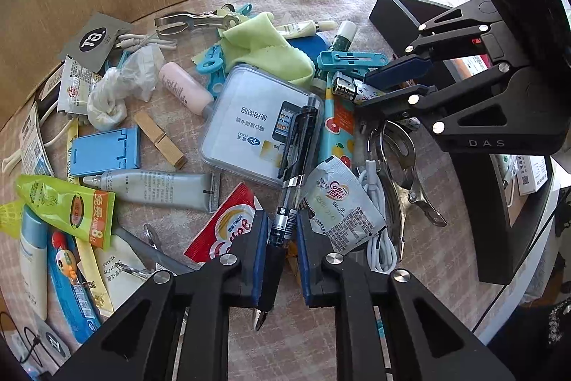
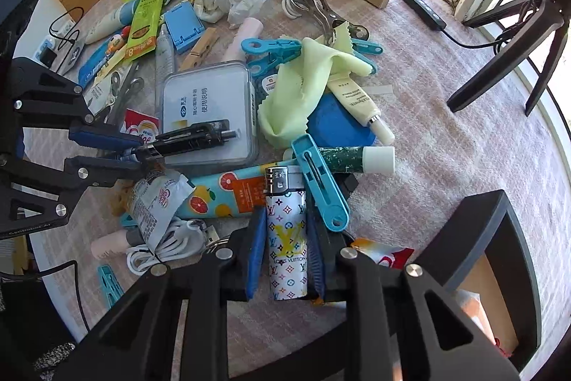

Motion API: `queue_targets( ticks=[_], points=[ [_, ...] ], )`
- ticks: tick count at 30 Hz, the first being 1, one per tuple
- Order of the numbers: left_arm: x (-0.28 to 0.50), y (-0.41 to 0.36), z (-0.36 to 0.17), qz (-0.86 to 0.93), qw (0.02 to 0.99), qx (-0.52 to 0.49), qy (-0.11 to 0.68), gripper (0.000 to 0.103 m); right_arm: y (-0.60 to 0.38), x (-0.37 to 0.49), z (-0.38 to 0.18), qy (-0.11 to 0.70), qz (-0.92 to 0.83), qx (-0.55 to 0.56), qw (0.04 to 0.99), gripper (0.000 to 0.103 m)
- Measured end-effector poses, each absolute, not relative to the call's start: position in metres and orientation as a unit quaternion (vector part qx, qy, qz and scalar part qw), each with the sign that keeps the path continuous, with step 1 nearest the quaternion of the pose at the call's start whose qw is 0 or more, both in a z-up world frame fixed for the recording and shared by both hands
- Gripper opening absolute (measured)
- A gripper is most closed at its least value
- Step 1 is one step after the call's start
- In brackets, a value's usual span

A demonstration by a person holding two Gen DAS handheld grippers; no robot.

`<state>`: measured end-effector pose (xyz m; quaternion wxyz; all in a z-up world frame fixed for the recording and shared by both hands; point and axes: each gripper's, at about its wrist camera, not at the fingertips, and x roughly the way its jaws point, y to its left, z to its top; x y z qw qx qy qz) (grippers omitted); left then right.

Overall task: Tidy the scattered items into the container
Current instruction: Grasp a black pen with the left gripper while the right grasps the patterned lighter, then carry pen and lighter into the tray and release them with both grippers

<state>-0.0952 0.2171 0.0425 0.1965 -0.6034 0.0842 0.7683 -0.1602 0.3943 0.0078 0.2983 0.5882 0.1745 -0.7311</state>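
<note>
Pen (image 1: 291, 174) first, in the left wrist view: black, lying half across the clear plastic case (image 1: 249, 116) and half off its near edge, long axis straight along the left gripper (image 1: 282, 259). Both blue pads pressed against the lower barrel, tip poking out below (a firm pinch, by the look of it). Right gripper (image 1: 392, 84) in from the far side of the case, down among the clutter by the lighter (image 1: 344, 88). Black container (image 1: 474, 166) well beyond that, on the lighter's side of the case, not the pen's.

Right wrist view: patterned lighter (image 2: 287, 231) upright between the right gripper's (image 2: 285, 252) pads, axis in line with the fingers, pads against both flanks, so apparently gripped. Container (image 2: 499, 256) just beside, closer to this hand than to the left. Left gripper (image 2: 139, 150) clamped on the pen (image 2: 192, 140) at the case's (image 2: 207, 106) near edge.

Probably lift next, lighter's trip the shorter one.
</note>
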Motion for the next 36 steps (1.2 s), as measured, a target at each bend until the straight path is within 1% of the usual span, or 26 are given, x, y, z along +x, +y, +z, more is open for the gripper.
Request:
queue_targets(
  ticks=[3, 9, 13, 17, 23, 30, 36],
  points=[
    [-0.091, 0.214, 0.046, 0.773, 0.193, -0.6, 0.073, 0.01, 0.403, -0.162, 0.011, 0.143, -0.733, 0.596, 0.294, 0.022],
    [-0.083, 0.211, 0.058, 0.781, 0.192, -0.592, 0.049, 0.01, 0.412, -0.153, 0.029, 0.108, -0.748, 0.584, 0.298, 0.022],
    [-0.083, 0.214, 0.075, 0.788, 0.197, -0.582, 0.031, 0.01, 0.427, -0.147, 0.049, 0.078, -0.757, 0.574, 0.302, 0.022],
    [-0.067, 0.223, 0.092, 0.794, 0.212, -0.57, 0.024, 0.01, 0.438, -0.137, 0.059, 0.062, -0.767, 0.571, 0.286, 0.022],
    [-0.057, 0.267, 0.105, 0.794, 0.249, -0.554, 0.016, 0.01, 0.471, -0.125, 0.073, 0.047, -0.791, 0.563, 0.235, 0.022],
    [-0.025, 0.337, 0.12, 0.776, 0.329, -0.538, 0.031, 0.01, 0.558, -0.094, 0.095, 0.0, -0.818, 0.553, 0.156, 0.022],
    [-0.004, 0.39, 0.12, 0.756, 0.376, -0.534, 0.034, 0.01, 0.624, -0.063, 0.093, -0.039, -0.828, 0.553, 0.086, 0.023]
  ],
)
